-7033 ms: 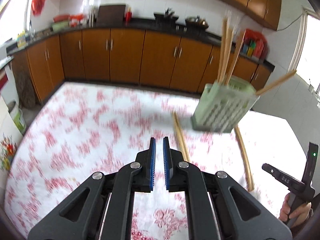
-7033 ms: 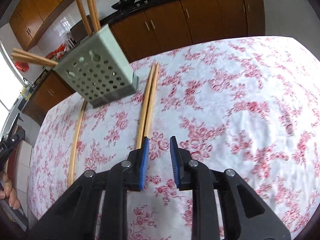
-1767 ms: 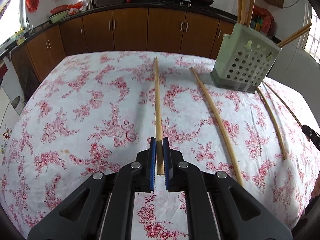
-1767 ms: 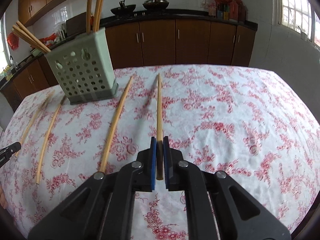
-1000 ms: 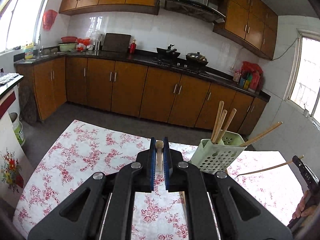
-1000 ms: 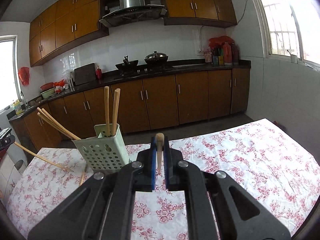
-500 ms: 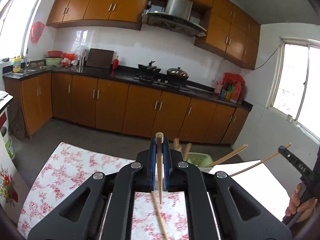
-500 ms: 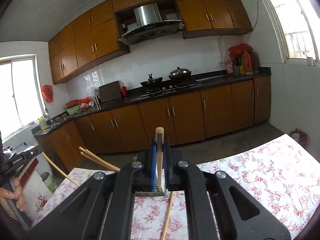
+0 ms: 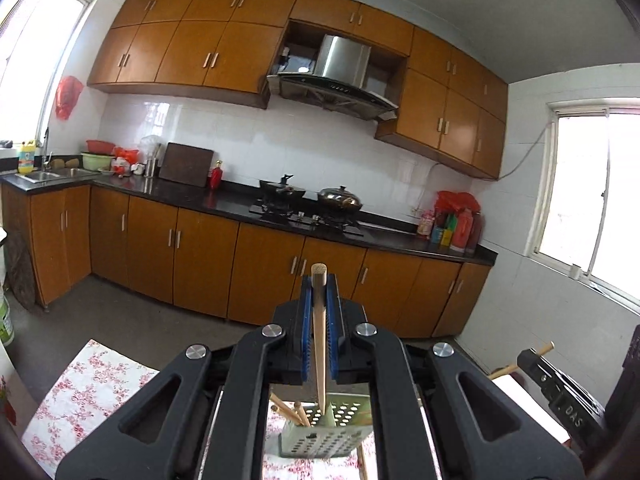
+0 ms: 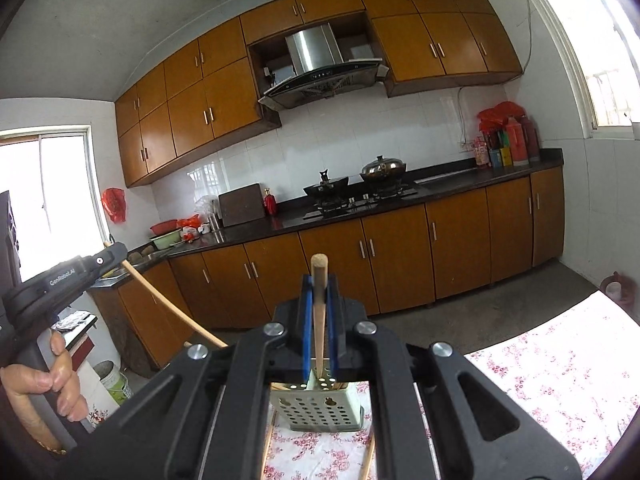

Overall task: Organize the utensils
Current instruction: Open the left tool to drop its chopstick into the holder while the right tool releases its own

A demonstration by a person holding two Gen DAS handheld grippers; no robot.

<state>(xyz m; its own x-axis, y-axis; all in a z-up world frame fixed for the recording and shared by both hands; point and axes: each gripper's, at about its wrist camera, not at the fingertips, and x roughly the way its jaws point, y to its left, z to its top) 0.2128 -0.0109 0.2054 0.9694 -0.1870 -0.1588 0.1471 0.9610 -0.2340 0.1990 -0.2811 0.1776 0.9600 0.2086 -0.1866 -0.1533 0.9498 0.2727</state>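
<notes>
My left gripper [image 9: 319, 296] is shut on a wooden chopstick [image 9: 319, 336] held upright, its lower tip just above the pale green perforated utensil holder [image 9: 320, 438], which has several chopsticks in it. My right gripper [image 10: 319, 296] is shut on another chopstick [image 10: 319, 320], also upright, its tip at the holder's [image 10: 320, 412] top. The left gripper also shows at the left of the right wrist view [image 10: 60, 280], with its chopstick [image 10: 168, 304] slanting down toward the holder. Loose chopsticks [image 10: 268, 444] lie on the table beside the holder.
The table has a white cloth with red flowers [image 10: 560, 380]. Brown kitchen cabinets [image 9: 260, 264], a black counter and a stove with pots [image 9: 308, 200] are behind. The person's hand [image 10: 40, 384] holds the left gripper's handle.
Both grippers picked chopsticks off the table, lifted them upright and have moved over the holder; the tips are now down at its opening.
</notes>
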